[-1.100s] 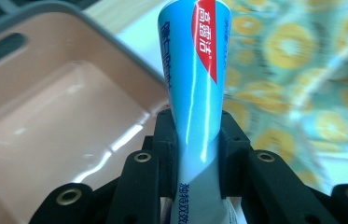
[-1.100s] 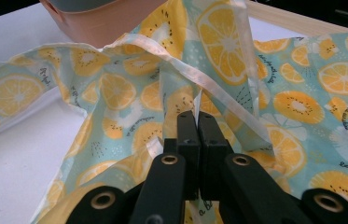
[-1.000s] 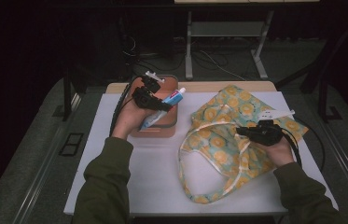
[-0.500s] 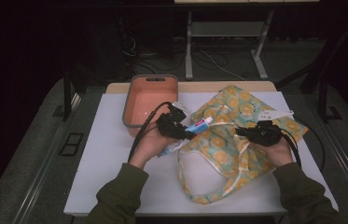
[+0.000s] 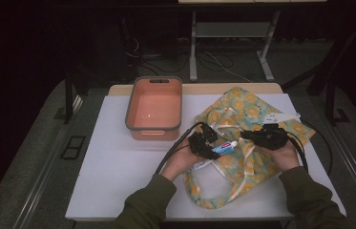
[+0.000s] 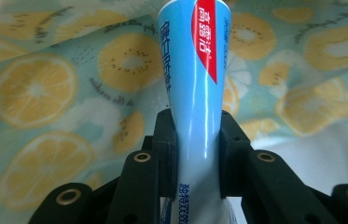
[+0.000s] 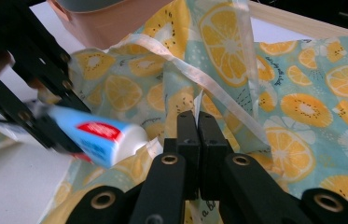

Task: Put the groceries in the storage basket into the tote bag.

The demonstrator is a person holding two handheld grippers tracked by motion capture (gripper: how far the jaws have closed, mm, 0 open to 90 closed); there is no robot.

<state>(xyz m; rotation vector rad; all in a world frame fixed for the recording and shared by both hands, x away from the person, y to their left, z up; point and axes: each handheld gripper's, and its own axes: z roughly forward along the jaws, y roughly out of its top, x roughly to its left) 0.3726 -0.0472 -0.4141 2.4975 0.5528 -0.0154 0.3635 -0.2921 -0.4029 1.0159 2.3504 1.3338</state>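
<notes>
Crosswise, left tongs (image 5: 212, 149) clamp the toothpaste tube (image 5: 225, 147), cap seemingly toward right tongs (image 5: 254, 137) pinching the bag (image 5: 242, 107)

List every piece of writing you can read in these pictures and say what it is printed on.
"高露洁": white characters on the red band of the toothpaste tube, left gripper view.
Blue characters along the tube's side and lower end: too skewed to read surely.
Small dark script on the fruit-print bag: too small and blurred to read.
</notes>
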